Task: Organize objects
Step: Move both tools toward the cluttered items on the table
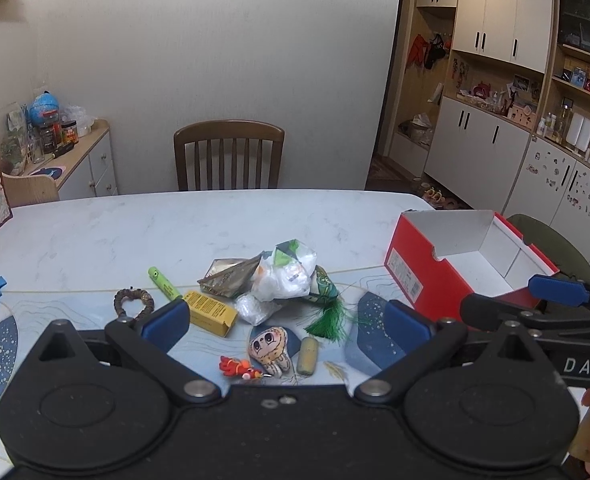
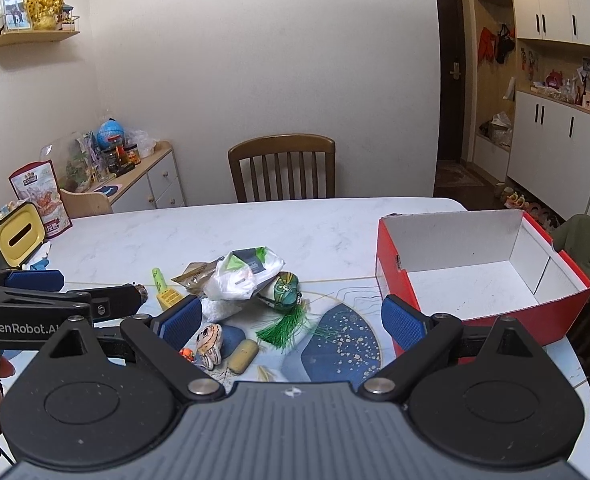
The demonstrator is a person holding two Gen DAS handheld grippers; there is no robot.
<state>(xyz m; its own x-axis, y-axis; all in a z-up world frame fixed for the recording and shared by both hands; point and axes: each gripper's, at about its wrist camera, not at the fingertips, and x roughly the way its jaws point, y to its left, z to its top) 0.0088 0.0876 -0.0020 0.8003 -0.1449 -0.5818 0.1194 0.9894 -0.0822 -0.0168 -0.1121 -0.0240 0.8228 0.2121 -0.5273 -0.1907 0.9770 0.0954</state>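
Both grippers I hold spread wide, empty: left gripper (image 1: 287, 320) above the clutter (image 1: 275, 288) on the surface (image 1: 135, 232), box (image 2: 475, 272) right of my right gripper (image 2: 291, 316).

Small clutter pile (image 1: 271, 284) mid-table, beside an open red box (image 2: 479, 276) (white inside).

"GenRobot.AI", seemingly, on left gripper (image 2: 55, 292); "DAS" on right gripper (image 1: 535, 304)

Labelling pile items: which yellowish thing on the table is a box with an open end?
The yellow carton beside the green tube, its end flap open. The other yellowish piece, the rounded cylinder by the tassel, is solid.
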